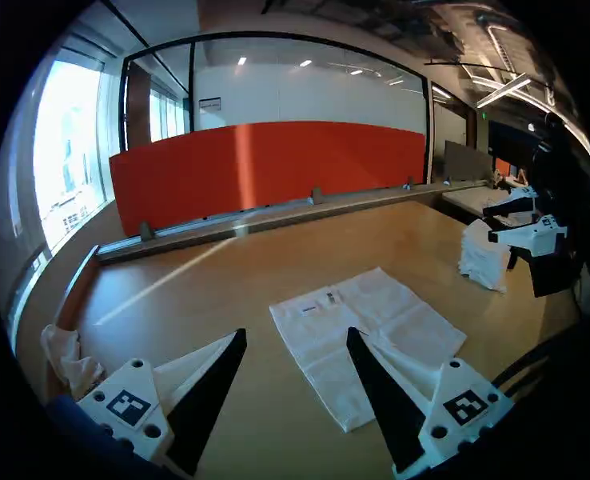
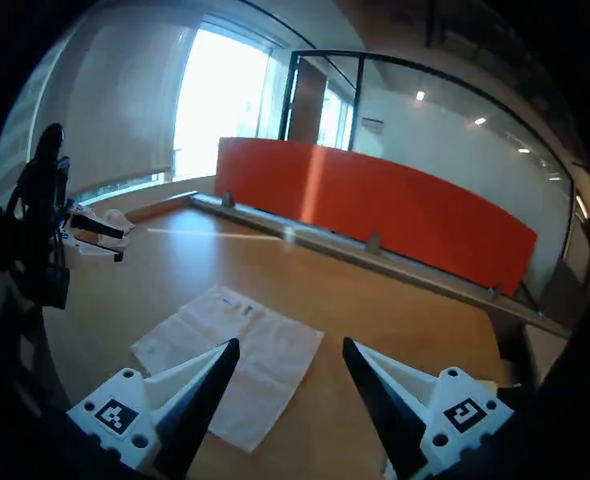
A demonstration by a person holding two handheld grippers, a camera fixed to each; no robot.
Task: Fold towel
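**Towel lies flat on the table, both grippers open and clear of it**

In the left gripper view, the left gripper (image 1: 296,330) has its jaws spread wide and grips nothing. The white towel (image 1: 375,312) lies unfolded and flat on the wooden table (image 1: 295,240), ahead of the gripper and to the right of the gap between its fingers. The tip of the finger on the right of this view overlaps the towel's near left part. The other finger sits over bare wood, well to the left of the cloth. A small tag shows on the towel near its far edge, and crease lines cross the fabric.

At the far right of this view the right gripper (image 1: 489,224) is held with its fingers parted, just beside a stack of white towels (image 1: 483,256) near the table's edge. A crumpled white cloth (image 1: 67,356) lies at the table's left end. An orange divider (image 1: 271,168) runs along the far side of the table.

In the right gripper view, the right gripper (image 2: 291,342) is also wide open with nothing in it. Here the towel (image 2: 263,360) lies ahead and to the left on the table (image 2: 391,320). The finger on the left of this view overlaps the cloth, and the other finger is over bare wood beside the towel's right edge. The left gripper (image 2: 119,244) shows farther off at the left, held by a person in a dark sleeve, its fingers apart. The orange divider (image 2: 375,200) stands behind.
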